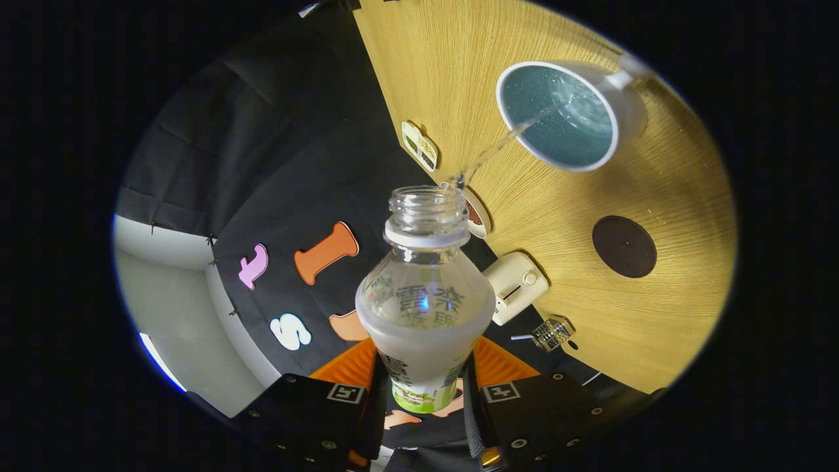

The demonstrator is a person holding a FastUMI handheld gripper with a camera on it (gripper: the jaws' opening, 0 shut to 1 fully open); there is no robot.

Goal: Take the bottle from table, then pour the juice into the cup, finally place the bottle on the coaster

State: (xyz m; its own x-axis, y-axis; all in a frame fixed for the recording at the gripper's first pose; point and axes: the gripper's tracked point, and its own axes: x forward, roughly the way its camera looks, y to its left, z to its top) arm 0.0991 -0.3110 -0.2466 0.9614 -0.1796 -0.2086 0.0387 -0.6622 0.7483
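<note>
The bottle (425,308) is off the table (668,196) and tilted, with a thin stream running from its open neck into the cup (557,115); pouring is under way and placement on the coaster (624,246) remains. The gripper (425,387) is rolled steeply sideways above the table edge, both fingers clamped on the bottle's lower body. Remaining liquid level is hard to judge.
</note>
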